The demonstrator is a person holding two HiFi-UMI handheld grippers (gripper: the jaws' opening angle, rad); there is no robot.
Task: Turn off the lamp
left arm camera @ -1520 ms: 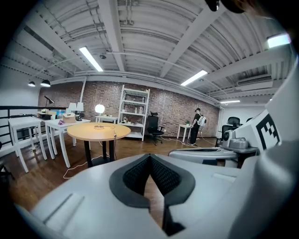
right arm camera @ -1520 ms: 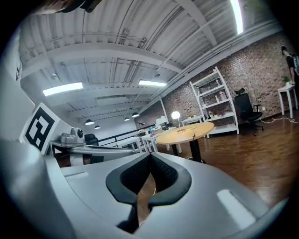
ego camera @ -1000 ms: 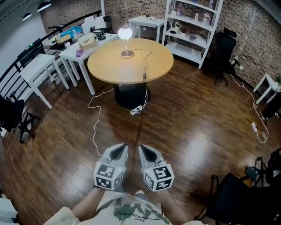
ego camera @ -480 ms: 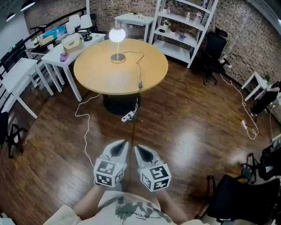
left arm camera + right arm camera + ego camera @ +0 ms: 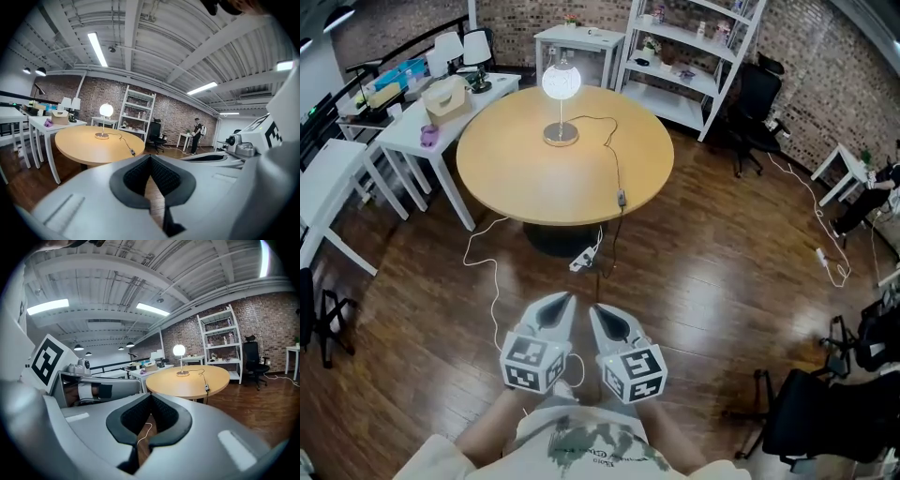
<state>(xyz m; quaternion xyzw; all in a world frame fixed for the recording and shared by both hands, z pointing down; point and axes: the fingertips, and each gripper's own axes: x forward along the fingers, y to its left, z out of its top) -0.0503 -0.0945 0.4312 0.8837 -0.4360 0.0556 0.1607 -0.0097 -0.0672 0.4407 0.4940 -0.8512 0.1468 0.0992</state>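
Glowing white, the lamp (image 5: 562, 82) (globe shade) stands on the table (image 5: 534, 178).

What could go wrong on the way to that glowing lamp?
1. Feet could catch the white cable or the power strip lying on the floor in front of the round table.
2. The lamp has its cord switch at the table's edge; snagging that cord might tug the lamp over.

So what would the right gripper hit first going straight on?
Likely the round table, at its near edge; only bare floor shows before it. Height is hard to judge, so it might pass beneath.
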